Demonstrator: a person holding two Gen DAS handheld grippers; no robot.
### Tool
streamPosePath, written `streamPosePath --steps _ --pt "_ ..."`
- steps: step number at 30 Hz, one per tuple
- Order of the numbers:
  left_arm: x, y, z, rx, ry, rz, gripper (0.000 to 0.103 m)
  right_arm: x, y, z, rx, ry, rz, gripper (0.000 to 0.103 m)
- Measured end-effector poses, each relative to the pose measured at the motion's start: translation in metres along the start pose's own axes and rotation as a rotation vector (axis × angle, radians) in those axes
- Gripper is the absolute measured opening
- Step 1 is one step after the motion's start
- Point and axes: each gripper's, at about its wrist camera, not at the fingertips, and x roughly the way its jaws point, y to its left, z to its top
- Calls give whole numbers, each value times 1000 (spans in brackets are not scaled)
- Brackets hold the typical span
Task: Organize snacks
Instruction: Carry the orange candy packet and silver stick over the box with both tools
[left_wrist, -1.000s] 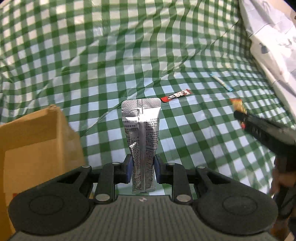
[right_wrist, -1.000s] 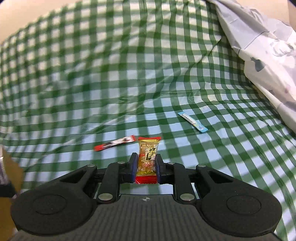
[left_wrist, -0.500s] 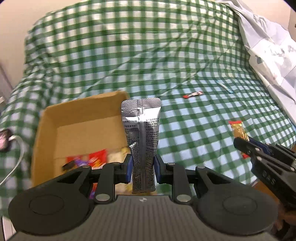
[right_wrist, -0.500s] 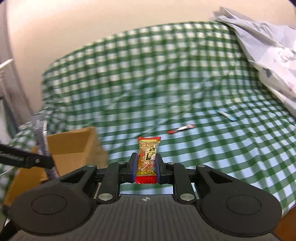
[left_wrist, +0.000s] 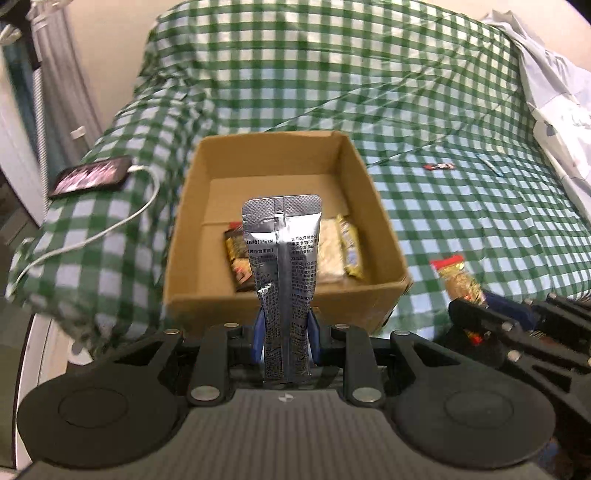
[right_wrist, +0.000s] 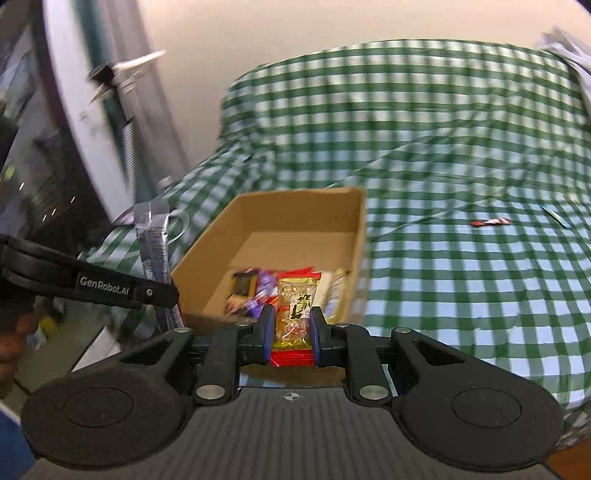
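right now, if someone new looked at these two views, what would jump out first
The tall silver sachet pinched upright in the left gripper, in front of the open cardboard box already holding a few snacks. Next, the peanut packet clamped in the right gripper, and the green checked cloth under everything.

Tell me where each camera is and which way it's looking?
Left wrist: sits on the left gripper, facing the cardboard box; its fingers pinch a silver pouch.
Right wrist: sits on the right gripper, facing the same box from its right; its fingers pinch a peanut packet.
Shared: box, checkered cloth, each other's gripper.
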Motion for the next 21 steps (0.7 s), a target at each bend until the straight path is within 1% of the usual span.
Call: streamPosePath --steps 5,12,21 --pt "-9 13 -14 -24 -7 -12 27 -8 16 -3 -37 -3 -14 21" --pt "-14 11 -16 -19 -33 -35 27 -13 24 -3 -79 -10 -37 21" --pt "-12 13 -15 -27 -35 -37 27 -13 24 -5 -90 1 -40 21"
